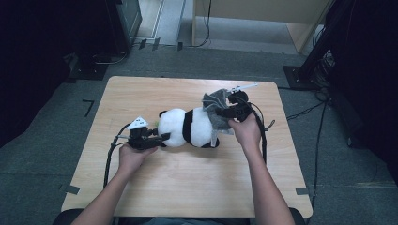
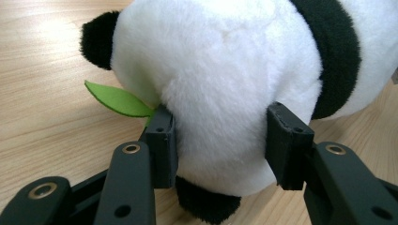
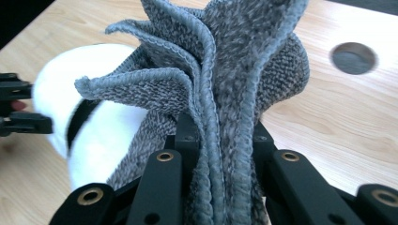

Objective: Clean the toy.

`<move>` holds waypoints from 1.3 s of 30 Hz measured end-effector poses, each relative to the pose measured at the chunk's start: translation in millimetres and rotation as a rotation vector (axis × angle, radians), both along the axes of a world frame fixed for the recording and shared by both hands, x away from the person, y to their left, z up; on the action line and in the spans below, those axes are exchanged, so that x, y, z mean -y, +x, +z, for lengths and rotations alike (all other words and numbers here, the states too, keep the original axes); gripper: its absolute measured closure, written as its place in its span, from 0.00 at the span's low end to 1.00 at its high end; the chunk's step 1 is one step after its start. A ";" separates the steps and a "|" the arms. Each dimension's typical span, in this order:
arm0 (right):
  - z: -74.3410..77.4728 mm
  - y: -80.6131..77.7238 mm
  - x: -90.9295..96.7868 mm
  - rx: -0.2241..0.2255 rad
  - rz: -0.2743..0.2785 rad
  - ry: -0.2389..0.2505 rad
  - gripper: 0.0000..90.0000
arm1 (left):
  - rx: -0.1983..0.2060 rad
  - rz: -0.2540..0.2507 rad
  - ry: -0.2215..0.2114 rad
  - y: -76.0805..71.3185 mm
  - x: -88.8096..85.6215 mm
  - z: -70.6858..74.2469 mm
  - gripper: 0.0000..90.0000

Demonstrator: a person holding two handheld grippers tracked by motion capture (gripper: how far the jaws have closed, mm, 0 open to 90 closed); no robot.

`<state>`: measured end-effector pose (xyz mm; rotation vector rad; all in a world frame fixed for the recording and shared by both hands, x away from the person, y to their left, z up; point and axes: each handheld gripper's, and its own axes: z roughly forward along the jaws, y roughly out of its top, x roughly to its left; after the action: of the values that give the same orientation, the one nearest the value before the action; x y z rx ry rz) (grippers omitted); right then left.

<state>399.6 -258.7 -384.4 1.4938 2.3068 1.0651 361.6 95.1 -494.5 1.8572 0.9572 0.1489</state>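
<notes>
A black-and-white plush panda (image 1: 190, 127) lies on its side in the middle of the wooden table (image 1: 187, 183). My left gripper (image 1: 162, 137) is shut on its head at the left end. In the left gripper view the two pads dent the white fur of the panda (image 2: 220, 70), and a green felt leaf (image 2: 117, 99) sticks out beside the left pad. My right gripper (image 1: 225, 112) is shut on a bunched grey knitted cloth (image 1: 213, 105) at the panda's right end. In the right gripper view the cloth (image 3: 225, 56) fans up from between the jaws and drapes onto the panda (image 3: 108, 136).
Bare tabletop lies in front of the panda, towards the person. A round hole (image 3: 353, 57) pierces the table near its far right corner. Cables (image 1: 110, 159) trail from both grippers across the table. A black stand base (image 1: 300, 75) sits on the floor beyond the right edge.
</notes>
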 end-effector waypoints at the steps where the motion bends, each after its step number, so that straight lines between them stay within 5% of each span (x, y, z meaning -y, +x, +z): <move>1: 1.7 -0.7 2.5 0.004 -0.005 -0.007 0.82 | 0.001 -0.002 0.001 -0.1 -0.1 0.0 0.57; 7: 27.5 -6.6 -1.3 0.055 0.010 0.047 0.82 | 0.004 0.005 -0.003 -1.3 1.2 1.7 0.58; 12: 40.7 -5.9 -38.8 0.072 0.092 0.055 0.82 | 0.004 0.010 0.001 -2.5 2.2 3.5 0.58; 20: 21.7 1.8 -114.8 0.030 0.208 0.096 0.82 | 0.007 0.014 0.003 -3.3 2.8 5.3 0.58; 29: -9.7 4.0 -164.6 -0.032 0.256 0.100 0.82 | 0.004 0.025 -0.005 -4.5 2.9 8.1 0.58; 33: -26.3 4.6 -170.8 -0.049 0.244 0.075 0.82 | -0.016 0.037 0.001 -4.4 2.5 8.1 0.59; 39: -25.7 2.3 -157.8 -0.021 0.245 0.005 0.82 | -0.023 0.038 0.009 -3.2 1.6 7.3 0.60</move>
<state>401.9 -100.9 -410.2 1.2522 2.5535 1.1176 358.4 93.5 -487.1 1.8529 1.0092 0.1554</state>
